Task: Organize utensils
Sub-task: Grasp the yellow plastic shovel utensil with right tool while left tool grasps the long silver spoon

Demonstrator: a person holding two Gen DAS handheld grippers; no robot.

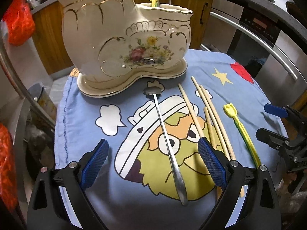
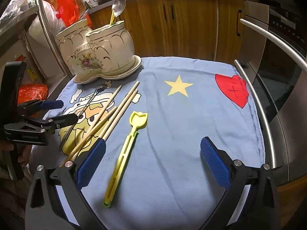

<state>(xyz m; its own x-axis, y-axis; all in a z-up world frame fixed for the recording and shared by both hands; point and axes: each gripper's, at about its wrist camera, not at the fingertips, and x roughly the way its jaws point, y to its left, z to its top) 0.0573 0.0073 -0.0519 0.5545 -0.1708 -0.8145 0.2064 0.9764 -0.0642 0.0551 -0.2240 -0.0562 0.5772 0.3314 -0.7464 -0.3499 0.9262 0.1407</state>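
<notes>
Both claws gape empty: centre the left claw (image 1: 153, 164) over the metal fork (image 1: 168, 145) handle (lower centre), clamp mid-shaft

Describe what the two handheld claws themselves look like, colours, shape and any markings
Both match: the left claw and right claw have black plastic frames with triangular cut-outs and silver pivot bolts. Each finger carries a blue, cross-hatched pad. Small pale lettering marks the left claw's body, unreadable here.

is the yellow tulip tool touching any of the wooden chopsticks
Apart. The right wrist view shows bare blue cloth between the yellow tulip tool and the nearest wooden chopsticks along its whole length.
</notes>
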